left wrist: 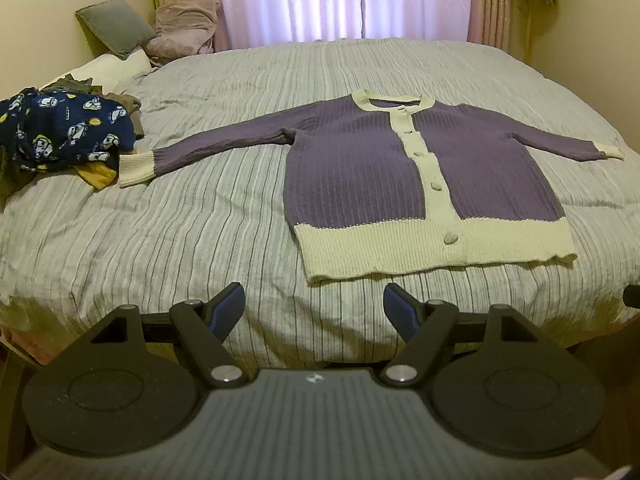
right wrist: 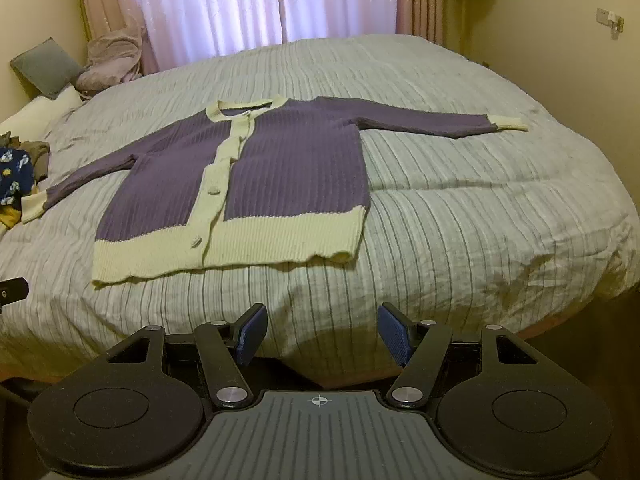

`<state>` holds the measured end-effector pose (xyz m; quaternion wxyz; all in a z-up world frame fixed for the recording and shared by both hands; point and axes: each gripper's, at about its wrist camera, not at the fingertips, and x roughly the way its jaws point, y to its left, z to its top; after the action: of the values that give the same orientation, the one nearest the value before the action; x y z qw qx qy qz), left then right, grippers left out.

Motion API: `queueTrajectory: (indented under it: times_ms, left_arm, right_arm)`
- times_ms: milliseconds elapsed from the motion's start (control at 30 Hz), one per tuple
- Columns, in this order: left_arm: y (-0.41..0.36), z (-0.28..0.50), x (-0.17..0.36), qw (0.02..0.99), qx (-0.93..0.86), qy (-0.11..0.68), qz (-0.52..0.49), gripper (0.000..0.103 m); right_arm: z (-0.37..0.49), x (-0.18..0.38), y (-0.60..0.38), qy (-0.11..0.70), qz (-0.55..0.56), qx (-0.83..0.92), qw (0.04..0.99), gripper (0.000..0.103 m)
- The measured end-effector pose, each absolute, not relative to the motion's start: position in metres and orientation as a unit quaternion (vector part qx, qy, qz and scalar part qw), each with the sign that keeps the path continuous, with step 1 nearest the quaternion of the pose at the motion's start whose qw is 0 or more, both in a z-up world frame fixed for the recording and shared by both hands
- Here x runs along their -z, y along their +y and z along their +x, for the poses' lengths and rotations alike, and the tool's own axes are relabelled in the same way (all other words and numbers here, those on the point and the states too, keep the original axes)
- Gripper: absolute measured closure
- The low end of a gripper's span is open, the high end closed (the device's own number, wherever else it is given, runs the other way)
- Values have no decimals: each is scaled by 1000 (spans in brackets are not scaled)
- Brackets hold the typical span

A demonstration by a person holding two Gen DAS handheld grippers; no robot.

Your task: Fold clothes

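Both sets of jaws stand released with nothing between them: my left gripper (left wrist: 313,307) and my right gripper (right wrist: 322,330) hang over the near edge of the bed (left wrist: 180,216), short of any cloth. Just beyond them lies the cardigan (left wrist: 424,184), purple with cream trim, buttoned and spread flat on the striped cover, its cream hem (left wrist: 436,248) nearest me and its collar at the far end. So its long axis runs near to far, away from the jaws, while the sleeves reach out left and right. From the left wrist view the body sits ahead and to the right; from the right wrist view it sits ahead and to the left (right wrist: 236,184), so it lies between my two hands. I judge each hand takes its own side: left for the left sleeve cuff (left wrist: 136,168), right for the right cuff (right wrist: 508,122). Further left, a pile of unfolded clothes (left wrist: 60,132) waits near the pillows (left wrist: 116,28).
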<state>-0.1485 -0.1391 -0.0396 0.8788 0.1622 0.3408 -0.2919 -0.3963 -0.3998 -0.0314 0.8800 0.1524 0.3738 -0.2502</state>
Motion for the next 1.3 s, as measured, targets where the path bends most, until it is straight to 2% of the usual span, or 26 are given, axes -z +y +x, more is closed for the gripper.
queueTrajectory:
  times_ms: [400, 600, 667, 833, 1100, 1300]
  left_arm:
    - [-146, -137, 49, 872, 296, 348, 172, 29]
    - [-135, -106, 55, 865, 344, 347, 118, 29]
    - [-130, -90, 60, 860, 356, 352, 95, 33]
    - [-131, -41, 85, 838, 377, 393, 36, 52]
    - [-152, 26, 137, 796, 371, 472, -73, 51]
    - [-150, 58, 167, 769, 368, 501, -148, 51]
  right_arm:
    - [-386, 40, -406, 387, 155, 246, 875, 38]
    - [-385, 53, -428, 375, 175, 224, 882, 38]
    - [-388, 62, -447, 367, 200, 220, 882, 38]
    - [-388, 86, -494, 341, 262, 200, 880, 38]
    - [-368, 113, -556, 278, 395, 141, 864, 38]
    - [-361, 142, -590, 255, 484, 135, 826, 38]
